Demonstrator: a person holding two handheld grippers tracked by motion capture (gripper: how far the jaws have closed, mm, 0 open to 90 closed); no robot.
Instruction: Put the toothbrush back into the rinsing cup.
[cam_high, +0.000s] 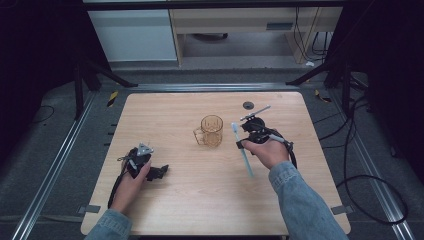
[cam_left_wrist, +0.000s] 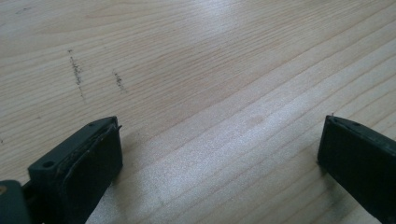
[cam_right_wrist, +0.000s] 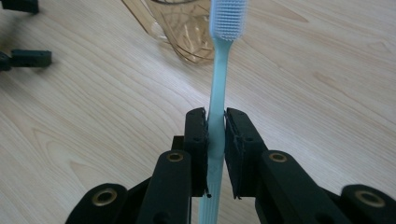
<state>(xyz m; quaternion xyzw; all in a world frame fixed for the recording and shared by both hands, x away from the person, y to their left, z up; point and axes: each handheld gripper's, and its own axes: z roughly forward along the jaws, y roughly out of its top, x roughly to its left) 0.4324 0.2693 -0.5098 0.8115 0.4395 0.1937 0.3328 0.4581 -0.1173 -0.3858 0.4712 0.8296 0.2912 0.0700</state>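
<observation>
High view: one table (cam_high: 210, 200), one amber mug (cam_high: 211, 131) and one pale blue toothbrush (cam_high: 243, 150) are counted, with two grippers. The toothbrush is clamped mid-handle in the right gripper (cam_high: 242, 144), just beside the mug and clear of the table. The left gripper (cam_high: 161, 172) is rested on the table, well apart from the mug. In the right gripper view the bristles (cam_right_wrist: 229, 18) are resolved against the mug wall. In the left gripper view the jaws are seen wide apart, with bare wood between them.
</observation>
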